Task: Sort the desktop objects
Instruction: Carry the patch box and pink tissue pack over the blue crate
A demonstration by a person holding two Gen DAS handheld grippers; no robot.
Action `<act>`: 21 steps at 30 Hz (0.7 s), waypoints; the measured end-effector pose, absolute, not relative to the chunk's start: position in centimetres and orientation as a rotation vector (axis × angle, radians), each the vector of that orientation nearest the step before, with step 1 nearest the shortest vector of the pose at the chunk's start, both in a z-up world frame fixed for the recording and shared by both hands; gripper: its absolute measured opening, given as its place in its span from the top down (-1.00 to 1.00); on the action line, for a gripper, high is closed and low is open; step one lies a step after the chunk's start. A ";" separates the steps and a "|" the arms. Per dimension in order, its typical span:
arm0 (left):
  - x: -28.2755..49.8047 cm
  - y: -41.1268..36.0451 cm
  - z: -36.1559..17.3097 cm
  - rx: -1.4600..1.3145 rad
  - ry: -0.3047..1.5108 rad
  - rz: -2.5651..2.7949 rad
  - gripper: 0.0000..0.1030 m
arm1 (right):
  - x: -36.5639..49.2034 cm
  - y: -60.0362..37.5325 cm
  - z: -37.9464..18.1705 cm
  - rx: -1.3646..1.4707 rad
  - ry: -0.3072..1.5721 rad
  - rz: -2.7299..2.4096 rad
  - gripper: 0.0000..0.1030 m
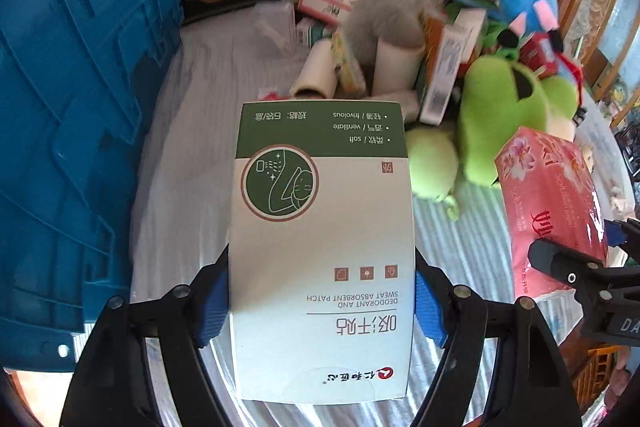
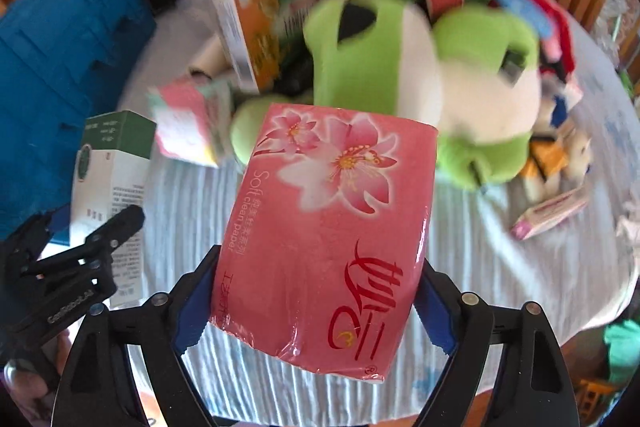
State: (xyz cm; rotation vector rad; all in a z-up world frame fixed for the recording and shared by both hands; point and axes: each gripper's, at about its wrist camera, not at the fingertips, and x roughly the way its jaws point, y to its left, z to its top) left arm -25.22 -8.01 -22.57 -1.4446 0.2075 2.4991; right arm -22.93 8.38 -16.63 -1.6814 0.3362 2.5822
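Left gripper [image 1: 322,301] clamping white box [image 1: 322,259] (beside blue crate [image 1: 72,131]), right gripper [image 2: 316,301] squeezing pink tissue pack [image 2: 324,239]

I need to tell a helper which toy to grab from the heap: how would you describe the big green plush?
Start at the blue crate on the striped cloth, then look across to the heap of toys and boxes. The green plush lies at its near edge, just beyond the pink tissue pack. Nothing else there is lime green with a white belly.
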 end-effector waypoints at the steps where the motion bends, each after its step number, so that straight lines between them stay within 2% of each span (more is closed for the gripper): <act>1: -24.8 -8.0 -21.7 -1.416 0.204 2.514 -0.47 | -22.9 8.6 -15.3 -1.643 0.318 2.620 -0.68; 7: -24.1 -6.4 -13.2 -1.185 0.183 2.673 -0.47 | -23.2 10.4 -7.0 -1.386 0.187 2.856 -0.68; 10: -22.4 -5.9 -8.7 -1.093 0.147 2.749 -0.47 | -22.1 7.2 -4.3 -1.270 0.117 2.970 -0.68; 14: -21.5 -8.0 -3.0 -0.947 0.117 2.871 -0.47 | -23.2 5.1 -1.0 -1.125 0.012 3.111 -0.68; 21: -21.4 -15.6 2.8 -0.752 0.062 3.057 -0.47 | -24.2 -2.1 5.8 -0.888 -0.109 3.276 -0.68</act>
